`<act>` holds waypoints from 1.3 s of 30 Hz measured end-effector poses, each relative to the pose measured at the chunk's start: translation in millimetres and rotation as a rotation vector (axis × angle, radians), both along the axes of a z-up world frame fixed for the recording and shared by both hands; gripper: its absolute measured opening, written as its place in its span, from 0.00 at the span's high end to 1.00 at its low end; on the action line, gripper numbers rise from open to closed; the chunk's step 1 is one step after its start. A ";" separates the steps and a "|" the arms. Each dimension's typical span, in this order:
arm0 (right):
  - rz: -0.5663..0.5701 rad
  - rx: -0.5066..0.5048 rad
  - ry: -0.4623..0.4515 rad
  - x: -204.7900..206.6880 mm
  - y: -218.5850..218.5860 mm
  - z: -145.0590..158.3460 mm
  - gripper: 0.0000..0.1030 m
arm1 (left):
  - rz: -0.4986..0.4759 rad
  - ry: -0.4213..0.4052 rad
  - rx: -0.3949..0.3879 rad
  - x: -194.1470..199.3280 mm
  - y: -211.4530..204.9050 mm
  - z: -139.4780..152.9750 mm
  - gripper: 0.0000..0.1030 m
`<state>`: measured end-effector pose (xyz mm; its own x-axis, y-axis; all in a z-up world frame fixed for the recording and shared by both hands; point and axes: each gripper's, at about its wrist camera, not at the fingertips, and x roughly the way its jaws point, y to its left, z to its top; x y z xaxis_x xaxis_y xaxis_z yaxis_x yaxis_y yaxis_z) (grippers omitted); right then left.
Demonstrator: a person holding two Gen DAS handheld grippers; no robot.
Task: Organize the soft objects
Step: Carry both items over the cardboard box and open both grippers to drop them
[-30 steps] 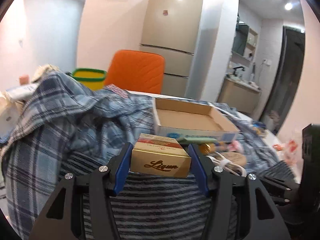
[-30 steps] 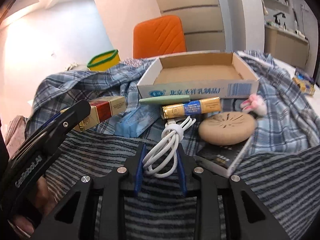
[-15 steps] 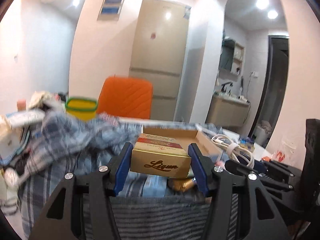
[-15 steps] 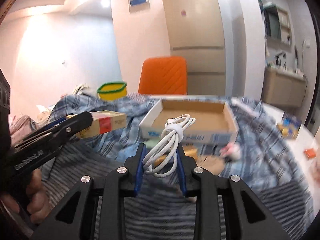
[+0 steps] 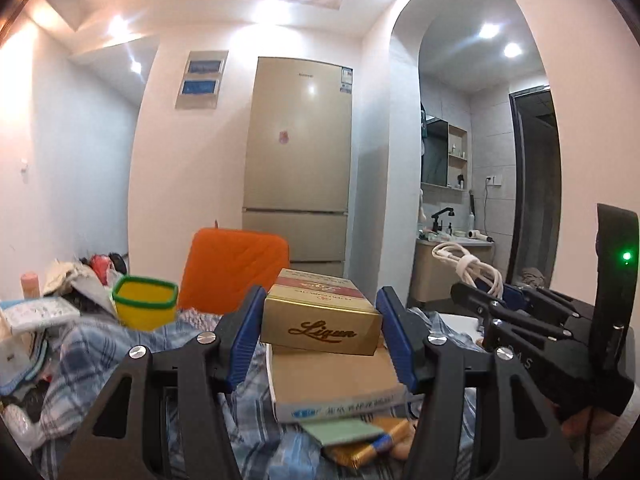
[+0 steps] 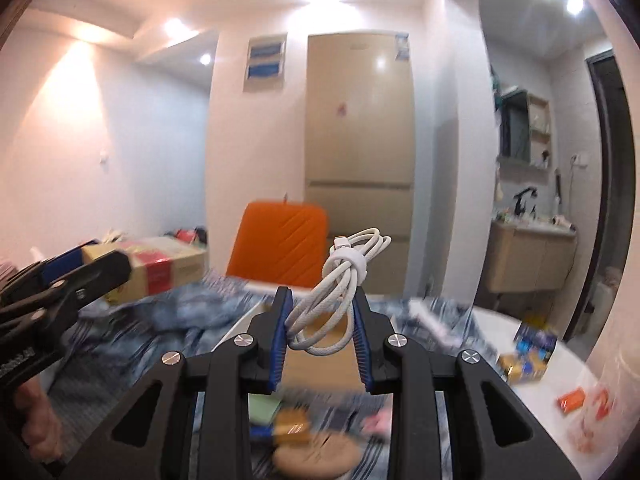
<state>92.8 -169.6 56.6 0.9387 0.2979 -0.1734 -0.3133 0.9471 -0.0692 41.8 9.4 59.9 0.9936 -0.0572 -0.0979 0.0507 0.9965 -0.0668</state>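
1. The plaid cloth (image 5: 120, 344), blue and white and rumpled, covers most of the surface, with a striped cloth (image 6: 372, 452) nearer the cameras.
2. The cardboard tray (image 5: 332, 376) sits open on the plaid cloth, its floor bare, with printed blue lettering on its near wall. Both grippers hang above it.
3. The left gripper (image 5: 320, 332) is clamped on a gold box (image 5: 320, 320) with a red top and the script word "Liqun", held level in the air over the tray's far half.
4. The right gripper (image 6: 320, 340) is pinched on a white cable (image 6: 340, 280), coiled and tied with a white strap, its loops standing up and tilting right.
5. Only the left wrist view shows the yellow tub (image 5: 144, 300) with a green rim, far left beside a heap of clutter, and a green card (image 5: 344, 432) over a gold wrapper (image 5: 368, 446) just in front of the tray.
6. Only the right wrist view shows the bare white surface (image 6: 480, 332) at right with small packets (image 6: 528, 352), and a round tan disc (image 6: 316, 458) near the bottom edge; much of the lower part is blurred.
7. An orange chair (image 5: 234, 268) stands behind the surface's far edge.
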 end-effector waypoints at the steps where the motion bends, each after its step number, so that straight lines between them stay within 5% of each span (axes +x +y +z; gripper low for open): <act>1: 0.003 0.000 -0.018 5.4 -2.0 2.2 0.70 | 0.000 -0.008 0.005 4.6 -1.6 2.8 0.46; 14: 0.043 0.015 -0.112 64.3 -3.1 -10.9 0.70 | 0.062 -0.149 0.000 69.5 -9.9 0.0 0.46; 25: 0.029 -0.015 -0.012 100.4 -13.9 -48.9 0.70 | 0.067 0.039 0.019 124.1 -3.5 -56.4 0.46; 29: 0.048 -0.027 0.093 121.4 -10.8 -62.1 0.70 | 0.070 0.105 -0.013 135.6 1.2 -61.8 0.46; 39: 0.096 -0.058 0.360 171.3 -6.8 -93.0 0.70 | 0.096 0.226 0.046 152.9 -13.5 -72.5 0.46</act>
